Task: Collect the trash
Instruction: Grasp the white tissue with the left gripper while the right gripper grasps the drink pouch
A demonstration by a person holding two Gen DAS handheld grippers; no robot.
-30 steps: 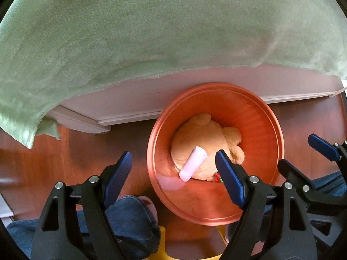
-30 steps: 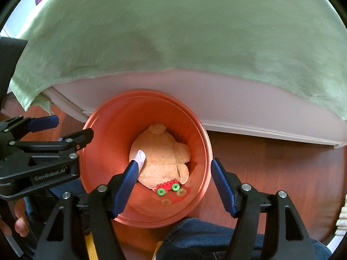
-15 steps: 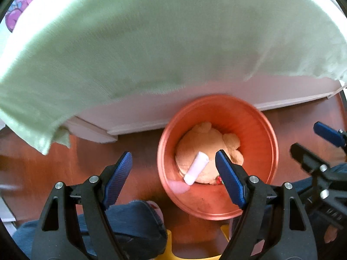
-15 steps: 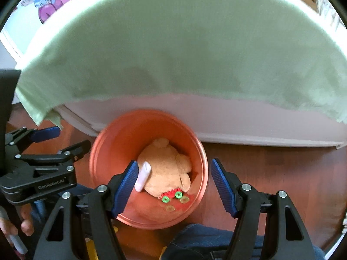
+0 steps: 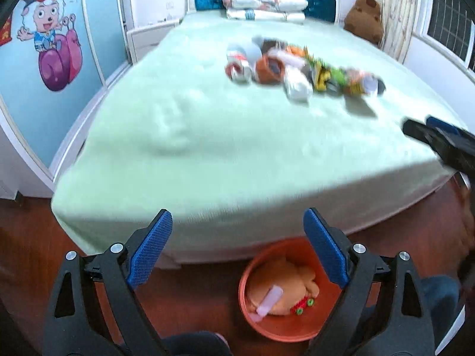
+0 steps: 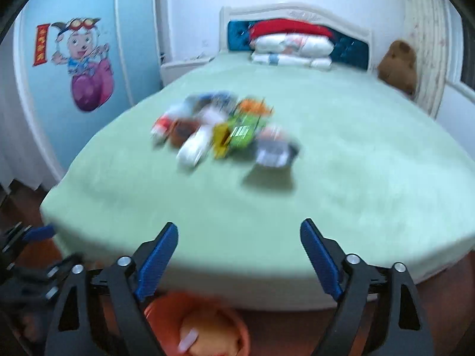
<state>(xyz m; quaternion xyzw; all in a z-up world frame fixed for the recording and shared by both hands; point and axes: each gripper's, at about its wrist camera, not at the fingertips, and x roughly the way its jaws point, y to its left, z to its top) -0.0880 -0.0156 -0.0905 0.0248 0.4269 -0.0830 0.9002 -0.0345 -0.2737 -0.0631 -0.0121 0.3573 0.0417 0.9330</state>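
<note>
Trash, a blurred heap of colourful wrappers and cartons [image 5: 299, 68], lies mid-bed on the pale green blanket [image 5: 207, 148], awaiting collection into the round orange plastic bin [image 5: 252, 320] below. Left claw [image 5: 237, 252] and right claw [image 6: 239, 259] are both opening, empty.

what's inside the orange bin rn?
Orange bin holds a tan plush toy, with a pale pink tube lying across it and a small red toy with green wheels beside it. Anything beneath the plush is covered, so I cannot tell.
</note>
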